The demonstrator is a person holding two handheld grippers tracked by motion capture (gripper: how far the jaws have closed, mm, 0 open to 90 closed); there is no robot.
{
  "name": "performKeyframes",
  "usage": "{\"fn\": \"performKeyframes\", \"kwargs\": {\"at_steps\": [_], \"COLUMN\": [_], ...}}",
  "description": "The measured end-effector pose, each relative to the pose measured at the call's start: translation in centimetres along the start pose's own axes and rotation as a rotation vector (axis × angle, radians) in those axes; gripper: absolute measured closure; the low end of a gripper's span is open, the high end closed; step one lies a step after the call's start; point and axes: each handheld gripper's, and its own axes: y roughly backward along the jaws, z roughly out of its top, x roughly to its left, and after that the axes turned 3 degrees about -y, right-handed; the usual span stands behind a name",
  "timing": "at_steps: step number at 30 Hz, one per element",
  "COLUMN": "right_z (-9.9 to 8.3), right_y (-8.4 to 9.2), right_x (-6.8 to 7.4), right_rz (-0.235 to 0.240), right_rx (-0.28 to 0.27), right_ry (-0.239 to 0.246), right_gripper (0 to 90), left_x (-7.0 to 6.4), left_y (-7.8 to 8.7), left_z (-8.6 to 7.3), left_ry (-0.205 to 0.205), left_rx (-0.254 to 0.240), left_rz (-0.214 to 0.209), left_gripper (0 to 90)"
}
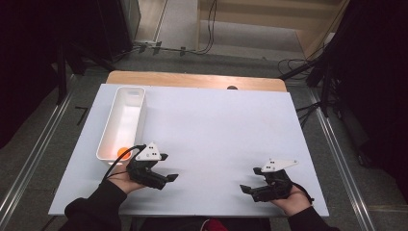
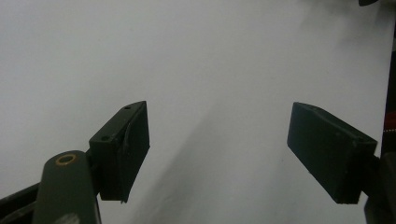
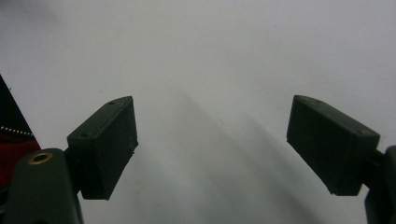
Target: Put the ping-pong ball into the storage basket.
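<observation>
Your forearms in dark sleeves come in at the near edge of the table, each hand wrapped around a black gripper with a pale three-cornered plate on top. From there, take things by size. Largest is the white board [image 1: 211, 130] that covers the table: flat, matte, smooth, rectangular, with a strip of bare wood [image 1: 192, 79] showing along its far edge. Most of its middle and far right is open surface, so you have broad room between and beyond your two hands.

Next is the white bin [image 1: 136, 103], a long narrow trough with rounded corners and smooth, slightly glossy walls, lying lengthwise along the board's left side. Its near end sits just beside your left hand. Inside it, at that near end, rests a small orange ball [image 1: 123, 152], round and bright, partly hidden behind the gripper's cable and plate.

Your left gripper [image 1: 169, 177] rests low over the board near the front left, pointing toward the middle; its jaws stand wide apart with nothing between them, and in the left gripper view the blocky, flat-faced pads [image 2: 121, 151] frame plain white surface. Your right gripper [image 1: 249, 188] sits near the front right, well apart from the left, pointing inward; its jaws are likewise spread and empty, and in the right gripper view the matte dark pads [image 3: 105, 147] frame bare board.
</observation>
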Motion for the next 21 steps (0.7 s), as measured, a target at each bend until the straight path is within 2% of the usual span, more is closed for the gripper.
{"fn": "performKeyframes", "kwargs": {"at_steps": [6,12,17,21], "right_z": [0.0,0.0,0.0,0.0], "right_y": [0.0,0.0,0.0,0.0], "right_x": [0.0,0.0,0.0,0.0], "right_rz": [0.000,0.000,0.000,0.000], "right_rx": [-0.002,-0.002,0.000,0.000], "right_ry": [-0.002,0.000,0.004,0.004], "right_gripper": [15.0,14.9,14.9,15.0], "left_x": [-0.2,-0.2,-0.1,-0.1], "left_y": [0.7,1.0,1.6,1.7], "left_z": [-0.4,-1.0,-1.4,-1.6], "left_ry": [0.005,0.003,0.019,0.017], "left_rx": [-0.016,-0.010,-0.028,-0.023], "left_rz": [-0.005,-0.003,-0.023,-0.025], "left_gripper": [21.4,21.4,21.4,21.4]}}
